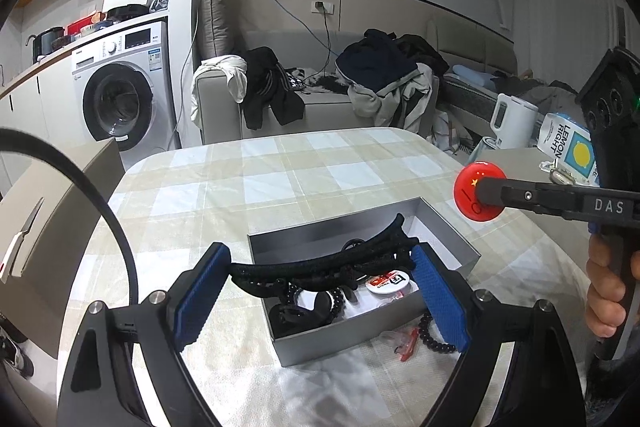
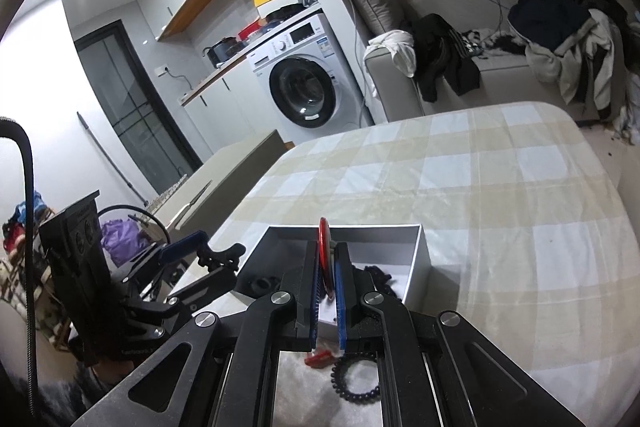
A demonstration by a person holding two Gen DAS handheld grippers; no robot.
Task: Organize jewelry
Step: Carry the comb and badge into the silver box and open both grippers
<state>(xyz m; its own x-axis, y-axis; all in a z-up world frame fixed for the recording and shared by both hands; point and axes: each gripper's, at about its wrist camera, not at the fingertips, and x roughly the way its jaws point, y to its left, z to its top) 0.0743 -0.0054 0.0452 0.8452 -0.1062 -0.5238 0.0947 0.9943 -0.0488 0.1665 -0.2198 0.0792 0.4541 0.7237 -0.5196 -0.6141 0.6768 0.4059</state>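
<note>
My left gripper (image 1: 320, 255) hovers over an open grey box (image 1: 332, 227) on the checked tablecloth. Its blue pads stand wide and press on the two ends of a long black hair clip (image 1: 304, 269). Inside the box lie a white and red badge (image 1: 386, 282), a dark bead bracelet and other black pieces. My right gripper (image 2: 328, 247) is shut on a round red badge (image 2: 325, 255), held edge-on above the box (image 2: 420, 251); the same red badge (image 1: 480, 193) shows to the right in the left wrist view. A black bead bracelet (image 2: 354, 383) and a small red clip (image 2: 318, 357) lie on the cloth in front of the box.
The round table (image 2: 500, 187) ends close behind the box on the left. A beige surface with a knife (image 1: 24, 231) stands left of it. A white kettle (image 1: 512, 121) and a lemon carton (image 1: 568, 147) sit at the right. Behind are a washing machine (image 1: 120, 95) and a clothes-covered sofa (image 1: 320, 107).
</note>
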